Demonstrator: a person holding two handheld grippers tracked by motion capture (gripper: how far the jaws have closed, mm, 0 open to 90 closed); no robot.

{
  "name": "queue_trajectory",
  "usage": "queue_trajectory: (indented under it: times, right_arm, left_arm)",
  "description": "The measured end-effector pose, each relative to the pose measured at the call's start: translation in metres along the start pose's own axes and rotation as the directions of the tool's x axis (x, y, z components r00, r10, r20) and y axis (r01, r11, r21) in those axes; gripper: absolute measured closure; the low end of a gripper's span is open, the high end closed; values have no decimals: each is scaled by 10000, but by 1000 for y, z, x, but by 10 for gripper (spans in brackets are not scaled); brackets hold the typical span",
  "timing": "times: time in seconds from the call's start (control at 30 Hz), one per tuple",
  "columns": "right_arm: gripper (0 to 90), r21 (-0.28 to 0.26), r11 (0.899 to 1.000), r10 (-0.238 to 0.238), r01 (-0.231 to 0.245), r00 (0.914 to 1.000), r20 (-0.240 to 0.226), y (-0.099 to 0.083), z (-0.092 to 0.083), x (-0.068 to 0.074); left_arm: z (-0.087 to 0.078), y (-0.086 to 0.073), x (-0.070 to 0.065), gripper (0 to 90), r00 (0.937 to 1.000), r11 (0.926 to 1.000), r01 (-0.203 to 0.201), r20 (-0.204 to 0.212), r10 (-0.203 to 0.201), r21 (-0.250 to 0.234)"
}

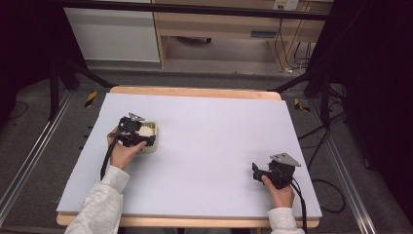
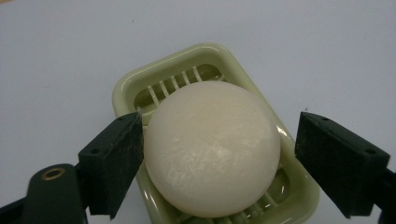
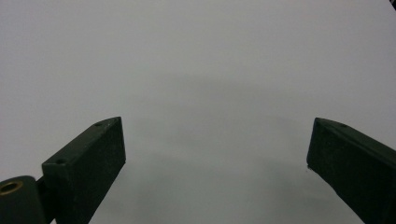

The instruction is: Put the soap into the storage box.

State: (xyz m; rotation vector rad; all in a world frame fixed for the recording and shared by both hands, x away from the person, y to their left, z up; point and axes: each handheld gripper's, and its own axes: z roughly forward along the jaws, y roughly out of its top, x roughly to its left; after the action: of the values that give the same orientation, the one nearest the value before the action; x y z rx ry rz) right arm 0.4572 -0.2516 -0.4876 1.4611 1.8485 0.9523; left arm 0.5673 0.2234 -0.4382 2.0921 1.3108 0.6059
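- Left gripper view: the left gripper (image 2: 219, 154) has its jaws spread wide on either side of a round, pale bar of soap (image 2: 212, 149). The one jaw is touching or just beside the soap's edge; the other stands apart from it, so nothing is clamped yet.
- The soap sits in a pale green soap dish (image 2: 128, 86) with slotted ribs, and it covers most of the dish's floor.
- In the high view the left gripper (image 1: 141, 138) hangs over the dish (image 1: 155, 127) on the left part of the lavender table (image 1: 214, 141), well in from the edges.
- The right gripper (image 1: 255, 171) rests near the front right corner, well apart from the dish; the right gripper view shows its jaws (image 3: 215, 158) wide open over bare table, holding nothing.
- Risks, as I judge them: the soap looks smooth and domed, so a squeeze placed high on its curve could squirt it out of the jaws.
- An uneven close, one jaw meeting first, could shove the light dish sideways.
- The low-set jaws might catch the dish rim and lift the dish too.
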Motion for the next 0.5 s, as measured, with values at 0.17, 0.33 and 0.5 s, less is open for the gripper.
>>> queue_trajectory:
  times: [0.17, 0.33, 0.5]
  right_arm:
    - [49, -4, 10000, 8, -8, 10000, 4, 0, 0, 0]
    - [49, -7, 10000, -8, 8, 10000, 24, 0, 0, 0]
    - [49, -12, 10000, 38, -37, 10000, 18, 0, 0, 0]
  left_arm:
    - [-7, -1, 1, 157, 10000, 9999, -3, 21, 3, -142]
    - [-17, -6, -1, 159, 9998, 9993, 10, 204, -2, -362]
    - [-23, -15, -4, 167, 9993, 9981, 103, 373, -80, -612]
